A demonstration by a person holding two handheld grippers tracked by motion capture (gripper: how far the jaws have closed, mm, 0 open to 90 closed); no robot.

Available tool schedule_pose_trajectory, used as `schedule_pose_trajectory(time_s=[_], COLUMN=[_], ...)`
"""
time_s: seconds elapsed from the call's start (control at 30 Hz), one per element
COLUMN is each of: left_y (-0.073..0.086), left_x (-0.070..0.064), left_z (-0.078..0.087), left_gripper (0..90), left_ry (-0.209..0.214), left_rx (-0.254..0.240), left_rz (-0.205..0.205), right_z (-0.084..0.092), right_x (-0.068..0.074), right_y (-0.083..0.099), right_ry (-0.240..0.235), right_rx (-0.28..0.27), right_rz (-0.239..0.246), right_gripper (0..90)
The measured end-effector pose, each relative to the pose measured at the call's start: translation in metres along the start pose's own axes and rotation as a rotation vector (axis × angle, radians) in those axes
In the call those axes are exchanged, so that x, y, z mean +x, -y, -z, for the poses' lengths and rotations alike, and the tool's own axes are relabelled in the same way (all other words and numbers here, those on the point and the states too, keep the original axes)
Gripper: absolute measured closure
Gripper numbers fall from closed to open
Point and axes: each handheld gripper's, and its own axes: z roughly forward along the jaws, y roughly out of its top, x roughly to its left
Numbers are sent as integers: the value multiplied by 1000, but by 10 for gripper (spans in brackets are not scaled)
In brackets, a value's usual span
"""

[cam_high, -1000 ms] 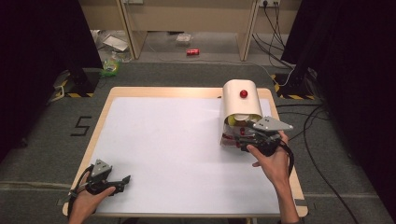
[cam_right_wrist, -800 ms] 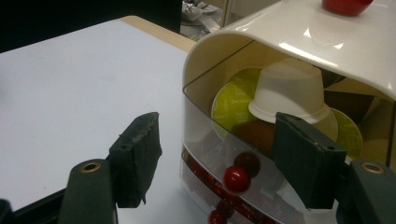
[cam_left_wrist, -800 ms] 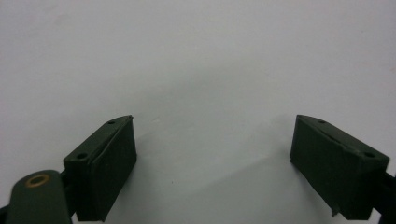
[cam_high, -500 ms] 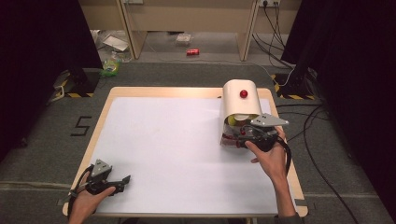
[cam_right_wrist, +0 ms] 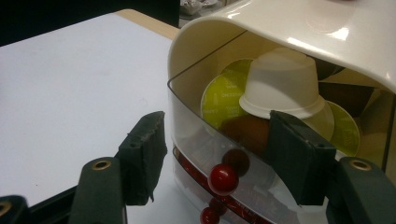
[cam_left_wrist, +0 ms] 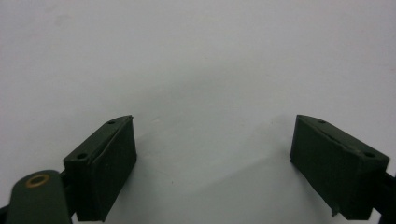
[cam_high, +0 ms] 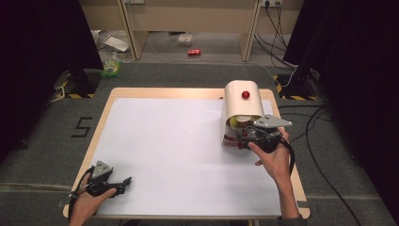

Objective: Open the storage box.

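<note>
At far left your left tool (cam_high: 123,181) idles open on the surface (cam_high: 169,141), while your right tool's (cam_right_wrist: 217,140) jaws, just closing, straddle the capsule dispenser's (cam_high: 242,101) clear drawer wall (cam_right_wrist: 187,116) ungripped; off-centre, they could skid the box.

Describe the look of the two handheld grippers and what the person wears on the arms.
Both the left gripper and right gripper are black, each topped by a grey three-cornered plate and trailing a black cable. Up close, the jaws end in dark rectangular pads with brass-coloured pivot rings. The forearms are bare; no sleeves show.
</note>
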Motion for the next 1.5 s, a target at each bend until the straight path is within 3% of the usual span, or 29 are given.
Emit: schedule_pose_trajectory(time_s=[0.6,1.5], left_y=[0,0], left_x=[0,0], left_z=[0,0], left_gripper=[135,136], left_ry=[0,0], left_rx=[0,0], left_rz=[0,0], right_z=[10,31], right_x=[7,21], right_y=[1,13], right_ry=[-2,-55], right_rx=[42,85], right_rz=[35,75], right_gripper=[421,420])
